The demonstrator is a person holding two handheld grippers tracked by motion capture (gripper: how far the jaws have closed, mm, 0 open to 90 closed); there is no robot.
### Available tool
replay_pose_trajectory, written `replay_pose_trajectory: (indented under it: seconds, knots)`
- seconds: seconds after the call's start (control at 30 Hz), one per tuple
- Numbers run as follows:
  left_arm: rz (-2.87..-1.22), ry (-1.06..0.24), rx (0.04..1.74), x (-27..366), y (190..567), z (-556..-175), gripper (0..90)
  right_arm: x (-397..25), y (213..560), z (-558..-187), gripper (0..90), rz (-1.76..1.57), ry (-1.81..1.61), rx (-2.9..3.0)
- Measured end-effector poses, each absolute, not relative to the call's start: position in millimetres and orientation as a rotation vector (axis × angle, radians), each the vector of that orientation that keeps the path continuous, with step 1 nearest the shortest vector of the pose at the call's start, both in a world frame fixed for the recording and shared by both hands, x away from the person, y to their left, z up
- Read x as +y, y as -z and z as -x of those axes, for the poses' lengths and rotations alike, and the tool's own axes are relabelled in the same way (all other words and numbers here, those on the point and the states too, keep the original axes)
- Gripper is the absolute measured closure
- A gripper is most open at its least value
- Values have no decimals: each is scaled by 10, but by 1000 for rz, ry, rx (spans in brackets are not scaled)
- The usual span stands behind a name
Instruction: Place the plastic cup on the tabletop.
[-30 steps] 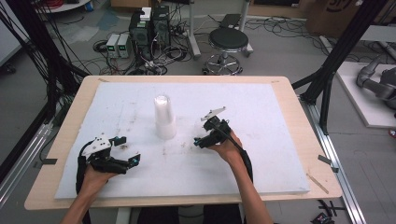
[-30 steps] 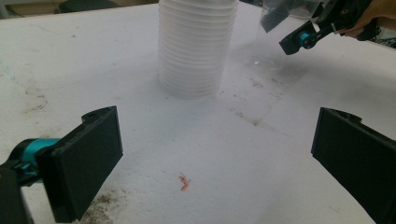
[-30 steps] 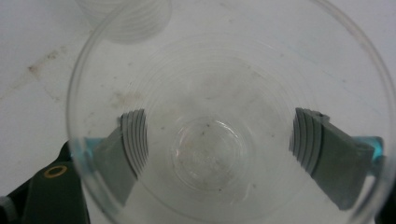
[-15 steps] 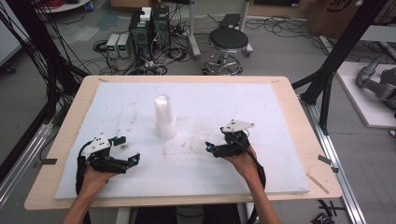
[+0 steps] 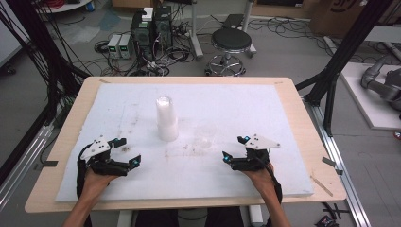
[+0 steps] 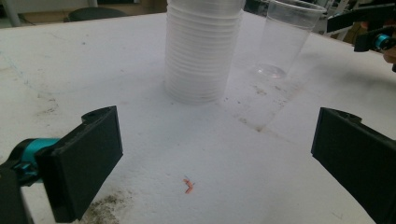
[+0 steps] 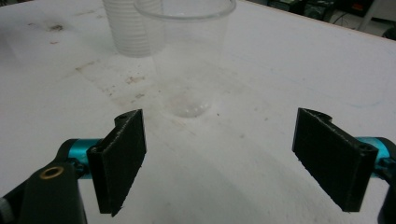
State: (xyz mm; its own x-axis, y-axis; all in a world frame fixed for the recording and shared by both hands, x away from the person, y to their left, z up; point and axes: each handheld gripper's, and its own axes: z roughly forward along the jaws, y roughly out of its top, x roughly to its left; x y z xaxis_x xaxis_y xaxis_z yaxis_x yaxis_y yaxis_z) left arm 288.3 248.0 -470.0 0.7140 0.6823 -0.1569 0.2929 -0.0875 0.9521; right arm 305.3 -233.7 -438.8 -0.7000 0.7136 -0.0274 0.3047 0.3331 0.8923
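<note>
Right claw [image 5: 232, 148] sits with jaws wide apart, nothing between them; left claw [image 5: 128, 151] likewise spread and empty. Single clear cup [image 7: 191, 56] stands upright dead ahead of my right claw, apart from it, with the cup stack [image 6: 203, 49] just beyond on the white surface [image 5: 227, 113]. For the next pick I judge: approach low and level, close gently, thin plastic buckles. Versus half a second ago, right claw has drawn back toward me; left unmoved.
</note>
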Motion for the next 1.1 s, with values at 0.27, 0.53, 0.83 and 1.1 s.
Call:
replay_pose_trajectory:
  seconds: [0.27, 0.53, 0.83, 1.1]
  knots:
    - [-1672, -402, 786, 2477, 4700, -2867, 19, -2537, 4516, -3064, 176, -1000, -1361, 2108]
    - [-1665, -404, 792, 2481, 4702, -2865, 18, -2539, 4535, -3069, 177, -1006, -1345, 2110]
    - [-1663, -414, 790, 2476, 4705, -2860, 19, -2545, 4538, -3067, 177, -1001, -1348, 2104]
    - [-1663, -422, 793, 2474, 4703, -2854, 18, -2572, 4540, -3057, 177, -1019, -1373, 2079]
